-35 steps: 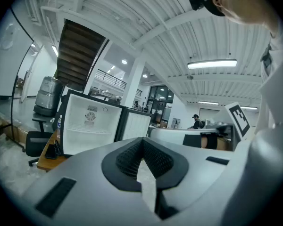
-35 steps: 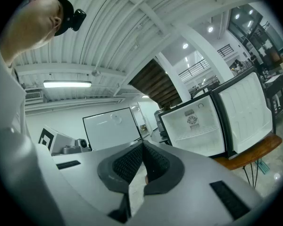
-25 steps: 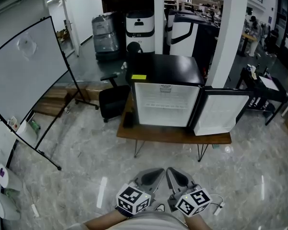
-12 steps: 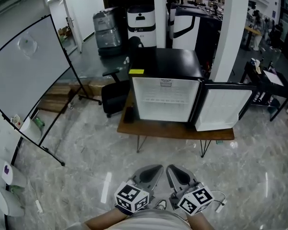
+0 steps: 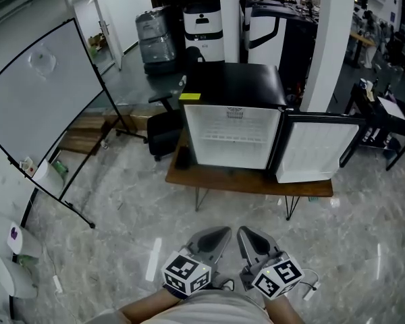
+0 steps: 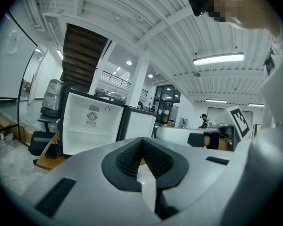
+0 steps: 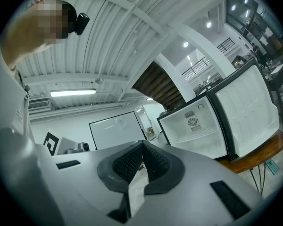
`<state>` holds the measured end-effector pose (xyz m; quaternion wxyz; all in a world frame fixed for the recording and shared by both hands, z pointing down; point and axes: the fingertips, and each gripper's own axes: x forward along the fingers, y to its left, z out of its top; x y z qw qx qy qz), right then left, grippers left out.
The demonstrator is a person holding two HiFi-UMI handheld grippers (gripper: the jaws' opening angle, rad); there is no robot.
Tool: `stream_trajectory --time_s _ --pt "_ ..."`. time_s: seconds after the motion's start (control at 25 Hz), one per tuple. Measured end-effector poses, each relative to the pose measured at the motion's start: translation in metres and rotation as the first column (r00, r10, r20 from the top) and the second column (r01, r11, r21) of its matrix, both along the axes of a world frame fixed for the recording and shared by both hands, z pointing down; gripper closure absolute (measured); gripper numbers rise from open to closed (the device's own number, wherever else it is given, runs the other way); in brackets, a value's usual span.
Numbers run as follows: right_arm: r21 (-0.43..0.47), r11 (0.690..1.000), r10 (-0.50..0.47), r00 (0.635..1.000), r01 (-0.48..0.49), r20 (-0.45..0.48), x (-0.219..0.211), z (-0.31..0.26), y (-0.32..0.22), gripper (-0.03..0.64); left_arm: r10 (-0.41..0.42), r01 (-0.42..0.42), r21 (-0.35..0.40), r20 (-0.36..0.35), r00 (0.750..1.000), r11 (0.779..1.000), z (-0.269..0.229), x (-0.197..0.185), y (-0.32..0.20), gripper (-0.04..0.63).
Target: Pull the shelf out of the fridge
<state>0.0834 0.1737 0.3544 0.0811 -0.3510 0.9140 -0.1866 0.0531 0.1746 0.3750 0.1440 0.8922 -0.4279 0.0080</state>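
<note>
Fridge: I see the small black fridge (image 5: 233, 86) standing on a low wooden table (image 5: 250, 182), straight ahead of me and well apart from both grippers.
Fridge door: the door (image 5: 316, 152) is swung fully open to the fridge's right side, white inner face towards me.
Shelf: the shelf (image 5: 231, 138) sits inside the fridge, level, about halfway up the white cavity. I also see it in the left gripper view as a thin line across the interior. Nothing touches it.
Left gripper: my left gripper (image 5: 218, 233) is held low in front of me, pointing at the fridge across bare marble floor (image 5: 121, 208). In its own view the dark ribbed pads (image 6: 127, 157) meet at the tip, so the jaws are fully together with nothing between them.
Right gripper: my right gripper (image 5: 245, 235) is just beside the left one, also aimed at the fridge. Its pads (image 7: 155, 163) are pressed tip to tip on nothing.
Yellow note: a yellow note (image 5: 190, 96) lies on the fridge's top, at its front left corner.
Dark object: a small dark object (image 5: 182, 159) stands on the table, just left of the fridge. I can't tell what it is.
Chair: a black office chair (image 5: 163, 132) stands left of the fridge, near the table's end.
Whiteboard: a large whiteboard (image 5: 40, 100) on a stand is well to the fridge's left.
</note>
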Motion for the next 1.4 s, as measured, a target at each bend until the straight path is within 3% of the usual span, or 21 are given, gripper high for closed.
stream_trajectory --time_s 0.32,0.64,0.88,1.24,1.4 --pt "-0.020 1.000 0.012 1.000 -0.012 0.014 -0.005 0.009 -0.042 0.598 0.011 -0.011 -0.001 -0.017 1.000 1.000 0.008 -0.008 -0.044 0.589" --pt "-0.048 0.996 0.078 0.995 -0.075 0.058 -0.033 0.020 -0.141 0.598 0.082 -0.082 0.005 -0.013 0.997 0.997 0.015 -0.034 -0.141 0.589" --pt "-0.169 0.980 0.145 0.961 -0.107 0.234 -0.054 0.035 -0.227 0.598 0.142 -0.142 -0.011 -0.008 0.990 0.990 0.020 -0.067 -0.219 0.589" --pt "-0.238 0.949 0.257 0.942 -0.205 0.214 -0.076 0.064 -0.301 0.598 0.212 -0.212 -0.044 -0.004 0.977 0.976 0.048 -0.087 -0.295 0.589" --pt "-0.305 0.926 0.306 0.916 -0.223 0.260 -0.064 0.083 -0.330 0.597 0.216 -0.218 -0.086 -0.023 0.976 0.972 0.064 -0.083 -0.318 0.589"
